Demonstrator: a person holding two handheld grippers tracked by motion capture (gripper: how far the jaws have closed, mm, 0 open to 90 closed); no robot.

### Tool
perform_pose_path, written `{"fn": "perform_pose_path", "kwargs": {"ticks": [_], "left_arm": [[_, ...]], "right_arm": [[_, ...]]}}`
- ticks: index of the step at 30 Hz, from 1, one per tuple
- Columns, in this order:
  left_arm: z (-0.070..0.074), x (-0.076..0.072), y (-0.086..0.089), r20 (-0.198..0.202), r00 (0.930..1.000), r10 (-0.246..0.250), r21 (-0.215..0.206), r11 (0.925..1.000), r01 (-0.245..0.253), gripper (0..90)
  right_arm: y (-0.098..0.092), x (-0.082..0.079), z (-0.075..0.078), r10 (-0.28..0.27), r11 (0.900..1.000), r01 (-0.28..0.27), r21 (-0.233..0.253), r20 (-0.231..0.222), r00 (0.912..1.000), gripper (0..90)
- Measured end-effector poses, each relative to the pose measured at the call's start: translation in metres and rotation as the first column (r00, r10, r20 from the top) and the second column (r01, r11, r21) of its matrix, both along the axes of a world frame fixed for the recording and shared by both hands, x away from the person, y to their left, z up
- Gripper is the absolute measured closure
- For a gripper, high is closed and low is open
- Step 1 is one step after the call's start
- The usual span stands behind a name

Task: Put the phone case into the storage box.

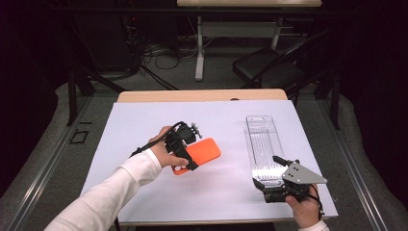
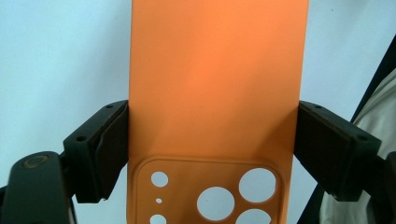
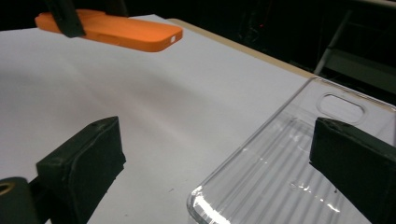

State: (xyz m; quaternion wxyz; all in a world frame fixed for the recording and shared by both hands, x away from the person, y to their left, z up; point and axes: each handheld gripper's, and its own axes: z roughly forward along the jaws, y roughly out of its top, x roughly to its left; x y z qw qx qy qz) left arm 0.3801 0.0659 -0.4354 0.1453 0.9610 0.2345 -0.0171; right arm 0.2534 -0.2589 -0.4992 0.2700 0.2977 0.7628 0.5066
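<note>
An orange phone case (image 1: 204,151) with several round camera holes (image 2: 215,203) sits in my left gripper (image 1: 185,155) left of the table's middle. Both jaws press on its long sides near the camera end, so that gripper (image 2: 212,112) is shut on it. From the right gripper view the orange case (image 3: 112,28) seems to hover slightly above the sheet. A long clear plastic package (image 1: 263,142) lies at the right. My right gripper (image 1: 269,172) stands open at its near end. The clear package's corner (image 3: 280,177) lies between the wide-apart jaws of that gripper (image 3: 217,128), with the left jaw clear of it.
A white sheet (image 1: 211,192) covers the table; a wooden strip (image 1: 202,95) shows at the far edge. Beyond stand a dark chair (image 1: 269,67) and a second table's leg (image 1: 199,48), with cables (image 1: 159,53) on the floor.
</note>
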Motion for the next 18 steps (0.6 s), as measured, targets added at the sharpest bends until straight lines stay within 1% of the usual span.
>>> {"fn": "perform_pose_path", "kwargs": {"ticks": [4,6,9,11,12,15,18], "left_arm": [[-0.001,-0.001,-0.003,0.0,1.0,-0.006,0.006,1.0,0.006,15.7],[-0.001,-0.002,-0.003,-0.006,0.9999,-0.01,0.003,0.9999,0.01,15.7],[0.0,-0.002,-0.004,-0.012,0.9999,-0.011,0.003,0.9999,0.011,15.7],[0.002,-0.002,-0.004,-0.011,0.9999,-0.012,0.003,0.9999,0.012,15.7],[0.002,-0.003,-0.004,-0.012,0.9999,-0.007,-0.001,1.0,0.007,15.7],[0.003,-0.003,-0.005,-0.008,0.9999,-0.011,0.006,0.9999,0.011,15.7],[0.003,-0.003,-0.005,-0.01,0.9999,-0.01,0.006,0.9999,0.01,15.7]], "right_arm": [[0.007,0.004,0.001,0.03,0.999,-0.031,-0.022,-0.025,0.9992,3.0],[0.01,0.005,0.003,0.035,0.999,-0.035,-0.026,-0.022,0.9992,3.3],[0.015,0.006,0.006,0.052,0.997,-0.053,-0.049,-0.015,0.9985,3.3],[0.018,0.006,0.007,0.06,0.996,-0.06,-0.068,-0.003,0.9982,3.3],[0.02,0.007,0.008,0.064,0.995,-0.063,-0.071,0.0,0.998,3.2],[0.024,0.009,0.007,0.066,0.994,-0.065,-0.083,0.016,0.9977,0.9],[0.028,0.011,0.009,0.087,0.993,-0.086,-0.079,0.006,0.9962,0.6]]}}
